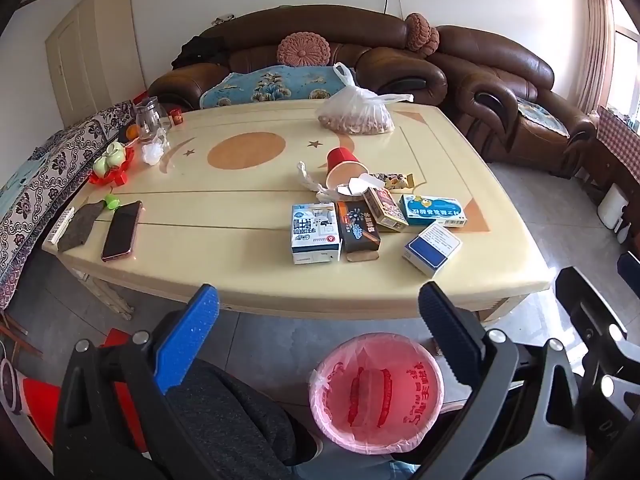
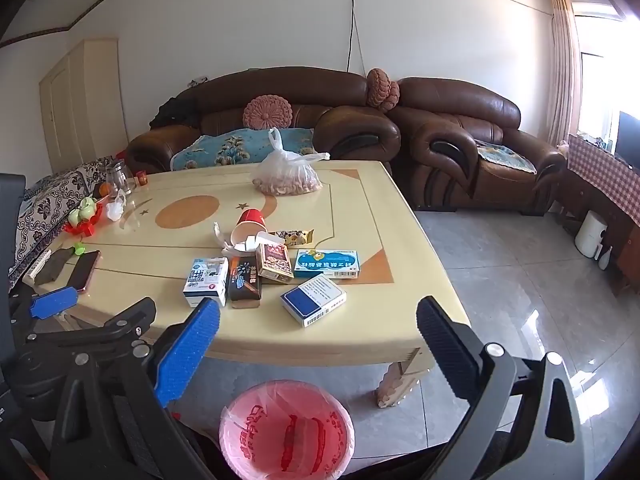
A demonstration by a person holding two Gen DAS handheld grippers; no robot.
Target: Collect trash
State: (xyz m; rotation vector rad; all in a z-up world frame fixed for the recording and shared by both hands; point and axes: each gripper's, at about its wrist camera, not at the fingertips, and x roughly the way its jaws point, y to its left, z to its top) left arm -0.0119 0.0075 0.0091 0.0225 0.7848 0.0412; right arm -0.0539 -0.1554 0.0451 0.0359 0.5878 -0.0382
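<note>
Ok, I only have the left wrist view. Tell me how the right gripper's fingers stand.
Observer: The right gripper is open, with nothing between its fingers.
Operator: Now describe my left gripper from outside.
Observer: The right wrist view shows the left gripper open too, near the table corner where the phone lies.
Operator: Report what's past the armchair, far right.
Observer: A dark screen stands by the window.

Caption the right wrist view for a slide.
Open right gripper above pink-lined bin, facing table strewn with small boxes.
</note>
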